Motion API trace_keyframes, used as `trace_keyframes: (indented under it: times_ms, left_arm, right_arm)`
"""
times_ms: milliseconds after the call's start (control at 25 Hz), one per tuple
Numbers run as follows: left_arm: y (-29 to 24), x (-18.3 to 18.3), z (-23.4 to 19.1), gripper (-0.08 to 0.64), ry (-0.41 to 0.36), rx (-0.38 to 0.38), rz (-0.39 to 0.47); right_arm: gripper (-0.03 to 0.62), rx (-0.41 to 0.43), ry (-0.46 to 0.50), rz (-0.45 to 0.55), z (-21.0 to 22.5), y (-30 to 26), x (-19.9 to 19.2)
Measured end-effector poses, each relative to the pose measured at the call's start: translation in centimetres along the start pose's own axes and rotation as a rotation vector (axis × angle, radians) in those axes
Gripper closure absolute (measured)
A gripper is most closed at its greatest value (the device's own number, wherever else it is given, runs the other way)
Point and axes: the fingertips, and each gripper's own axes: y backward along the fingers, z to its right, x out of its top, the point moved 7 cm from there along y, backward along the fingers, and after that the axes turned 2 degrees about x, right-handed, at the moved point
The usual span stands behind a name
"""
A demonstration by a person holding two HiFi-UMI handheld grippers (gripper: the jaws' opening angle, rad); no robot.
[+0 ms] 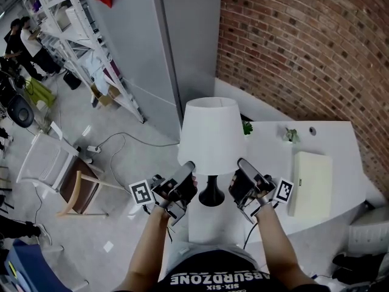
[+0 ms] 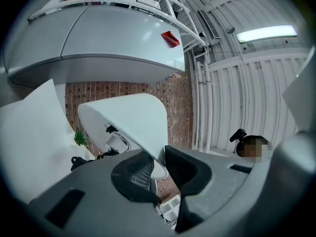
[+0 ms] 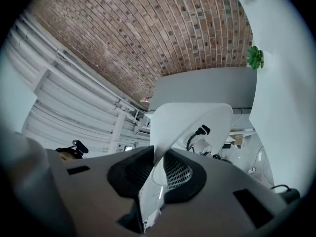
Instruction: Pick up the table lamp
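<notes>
Brick wall (image 1: 304, 41) backs the white bench (image 1: 273, 151). The lamp (image 1: 211, 139) is upright at the bench's near edge. The left claw (image 1: 187, 166) and right claw (image 1: 242, 163) are each clamped on the lower rim of the shade (image 1: 209, 117) from opposite sides, probably so the lamp stays balanced.

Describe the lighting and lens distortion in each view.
Head view: even, soft light, sharp, the lampshade bright white. Left gripper view: heavy fisheye, dark corners, the ceiling light strip glaring. Right gripper view: same fisheye, the brick wall bowed into an arch.
</notes>
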Motion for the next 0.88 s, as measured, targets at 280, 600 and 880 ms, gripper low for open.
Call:
trace_keyframes:
  times_ms: [280, 600, 880]
  left_arm:
    - [-0.7, 0.1, 1.8, 0.494, -0.041, -0.027, -0.016]
    - [-1.1, 0.0, 3.4, 0.494, -0.074, -0.046, -0.028]
    - [-1.2, -0.2, 4.6, 0.494, -0.094, -0.060, -0.032]
  right_arm:
    - [0.535, 0.024, 0.034, -0.009, -1.8, -0.8, 0.0]
    - [0.528, 0.031, 0.085, -0.030, -3.5, -1.3, -0.2]
    - [0.522, 0.030, 0.125, -0.051, -4.6, -1.5, -0.6]
